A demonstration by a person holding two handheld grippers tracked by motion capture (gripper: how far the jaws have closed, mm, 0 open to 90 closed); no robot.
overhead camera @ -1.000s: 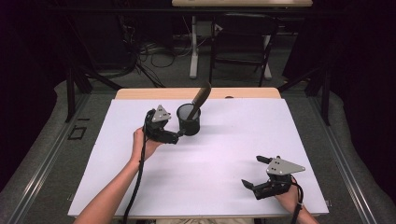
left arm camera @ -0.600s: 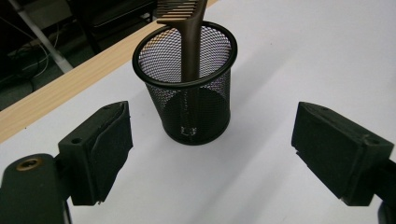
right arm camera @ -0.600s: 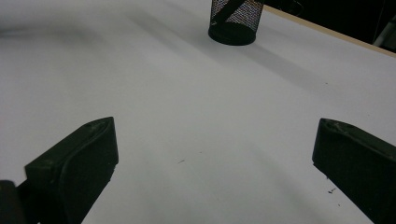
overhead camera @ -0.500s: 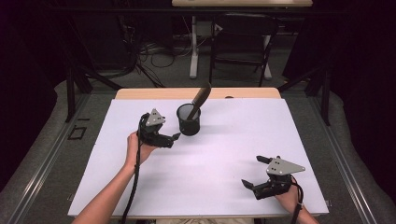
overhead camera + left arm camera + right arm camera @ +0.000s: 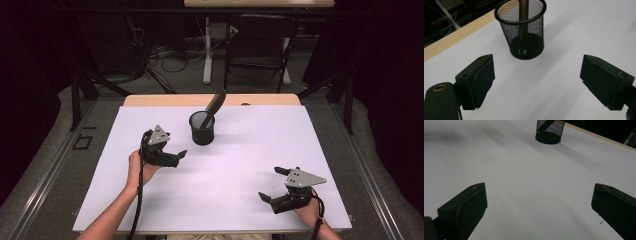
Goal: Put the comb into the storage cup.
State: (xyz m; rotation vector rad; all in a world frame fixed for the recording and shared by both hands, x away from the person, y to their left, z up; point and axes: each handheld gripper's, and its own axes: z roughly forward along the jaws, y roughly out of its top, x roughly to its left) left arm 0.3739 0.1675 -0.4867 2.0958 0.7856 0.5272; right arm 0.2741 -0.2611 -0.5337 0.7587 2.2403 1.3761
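Facing mesh cup (image 5: 202, 129), hand-held gripper (image 5: 176, 157) nearby

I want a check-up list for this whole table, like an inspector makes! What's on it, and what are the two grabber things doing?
Surface: white table top, wooden strip along its far edge, a few tiny dark specks in the right gripper view.
Job's things: black mesh cup standing upright; a brown stick-like tool leans inside it, poking out over the rim.
Clutter: nothing seen.
Grippers: left gripper near the cup, jaws open, apart from it, holding nothing; right gripper near the front right corner, jaws open, holding nothing.
Cables: a black cable trails from the left gripper along the forearm.
Surroundings: dark room, table legs and loose wires on the floor behind.
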